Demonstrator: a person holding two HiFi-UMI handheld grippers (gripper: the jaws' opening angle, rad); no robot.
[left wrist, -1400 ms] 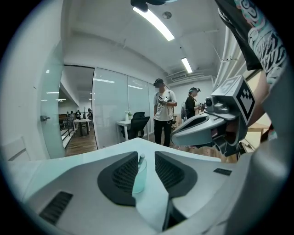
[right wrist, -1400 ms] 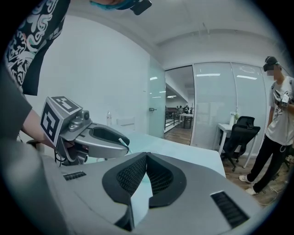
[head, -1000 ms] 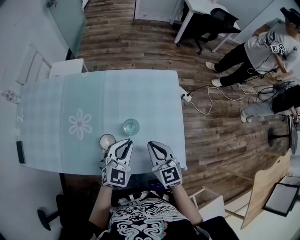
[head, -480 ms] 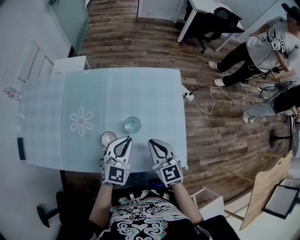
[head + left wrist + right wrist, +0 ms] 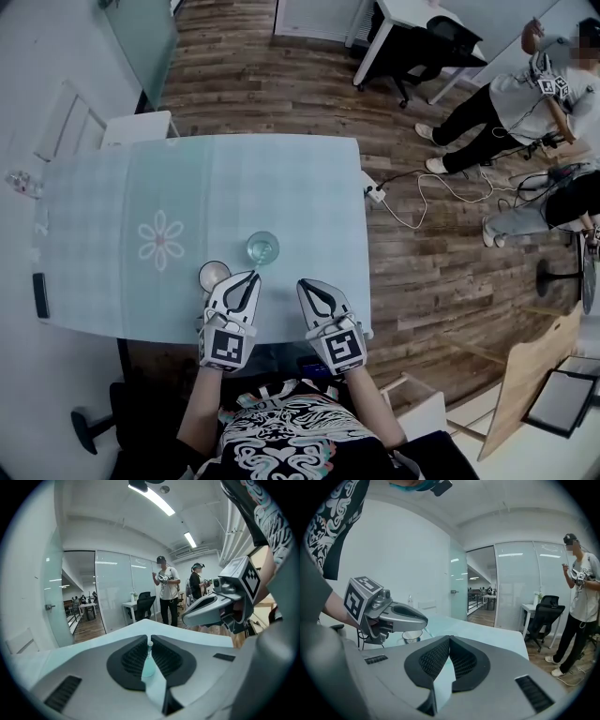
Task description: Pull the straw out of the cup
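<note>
Table, pale checked cloth, flower print in its left half.

Clear cup stands close to the near edge, a little right of the middle. A second cup, pale inside, sits just to its left, nearer the near edge. The two are apart.

Left gripper is over the near edge, tips just short of the clear cup's rim, second cup beside its left flank. Its own view shows the pads drawn in on the straw, a thin pale tube nipped between the tips. From the right gripper view the straw slants down and away from the left gripper's tips, past the second cup. The lower end is hidden behind the right gripper's body (cannot tell if it is inside the clear cup or clear of it). In the head view the straw is too thin to trace.

Right gripper is over the near edge, beside the left one and apart from it, right of both cups. Its tips meet, nothing between them.

Dark flat object on the table's left edge near the near-left corner. Small bottle at the far-left corner. A person stands on the wood floor beyond the far-right corner.
</note>
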